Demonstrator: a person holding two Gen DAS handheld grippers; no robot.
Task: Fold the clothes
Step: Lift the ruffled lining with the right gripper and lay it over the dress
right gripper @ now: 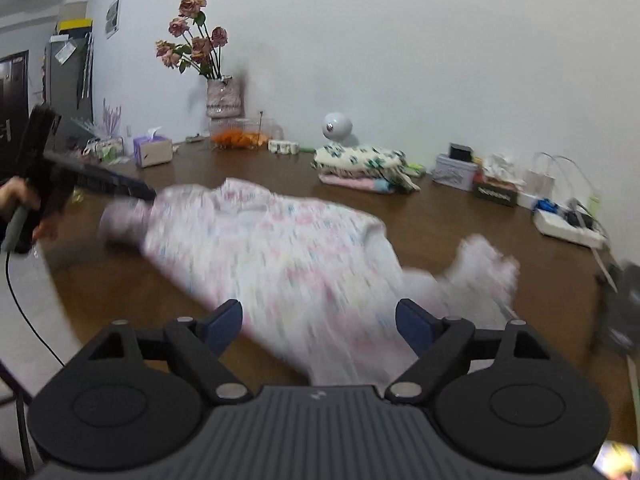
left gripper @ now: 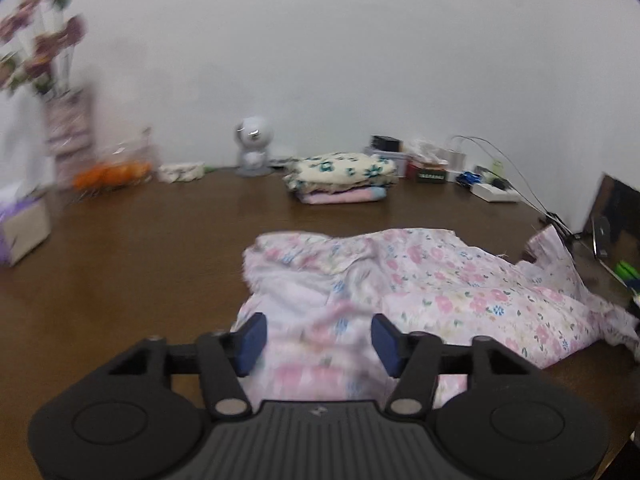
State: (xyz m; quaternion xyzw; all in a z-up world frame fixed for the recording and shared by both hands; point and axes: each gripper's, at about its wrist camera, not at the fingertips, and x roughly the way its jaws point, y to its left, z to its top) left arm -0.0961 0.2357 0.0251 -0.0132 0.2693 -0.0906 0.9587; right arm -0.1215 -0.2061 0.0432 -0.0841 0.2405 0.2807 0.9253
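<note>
A pink floral garment (left gripper: 420, 280) lies rumpled on the brown table (left gripper: 140, 260). My left gripper (left gripper: 319, 340) hovers over its near left end, jaws open, with cloth under the gap and neither blue pad pressing on it. In the right wrist view the same garment (right gripper: 272, 248) stretches across the table (right gripper: 460, 216), blurred. My right gripper (right gripper: 320, 325) stands wide open over its near edge, holding nothing. The left gripper (right gripper: 146, 196), held by a hand (right gripper: 18, 200), reaches to the garment's far left end. A stack of folded clothes (left gripper: 344, 178) (right gripper: 364, 168) sits at the back.
Along the wall stand a vase of flowers (right gripper: 224, 96), a tissue box (right gripper: 152, 150), a basket of oranges (left gripper: 112, 174), a small white camera (left gripper: 252, 148), boxes (right gripper: 456, 170) and a power strip with cables (right gripper: 568, 222). A dark stand (left gripper: 612, 216) is at the right edge.
</note>
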